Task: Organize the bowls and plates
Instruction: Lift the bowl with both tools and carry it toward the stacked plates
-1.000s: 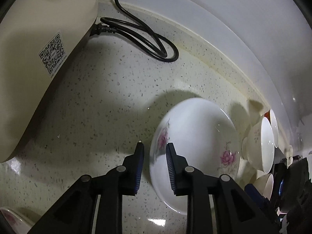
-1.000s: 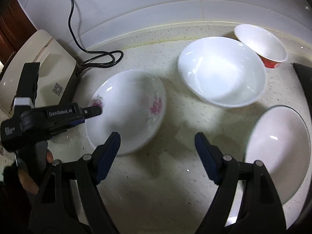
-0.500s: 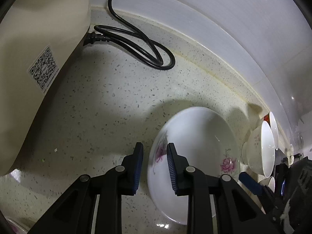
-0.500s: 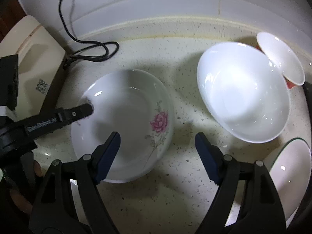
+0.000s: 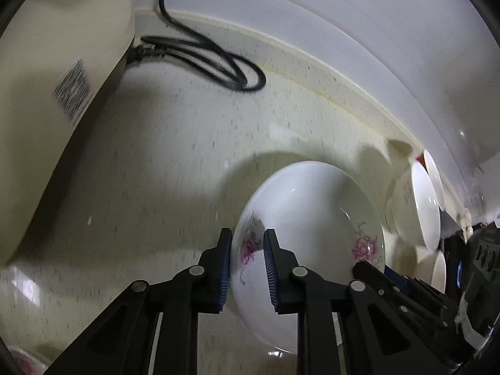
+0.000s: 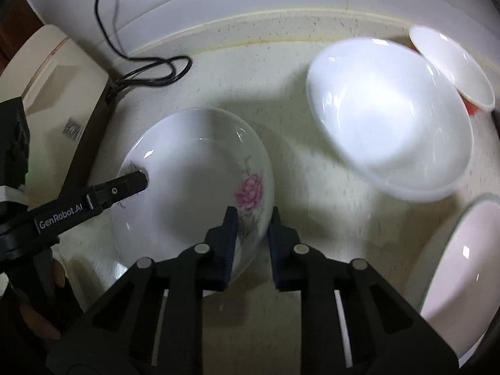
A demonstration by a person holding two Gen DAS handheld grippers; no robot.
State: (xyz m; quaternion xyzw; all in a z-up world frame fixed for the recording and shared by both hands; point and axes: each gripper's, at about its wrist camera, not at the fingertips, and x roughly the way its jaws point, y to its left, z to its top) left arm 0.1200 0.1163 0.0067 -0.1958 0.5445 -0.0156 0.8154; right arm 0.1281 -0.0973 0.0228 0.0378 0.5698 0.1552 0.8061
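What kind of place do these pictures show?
Probably a home kitchen counter: a speckled stone countertop against a white backsplash, several dishes including a flowered plate and a white bowl, and a cream appliance with a black power cord.

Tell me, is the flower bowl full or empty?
Empty. The flower bowl shows only bare white inside, with pink flowers painted near its rim. Both grippers, left and right, pinch that rim.
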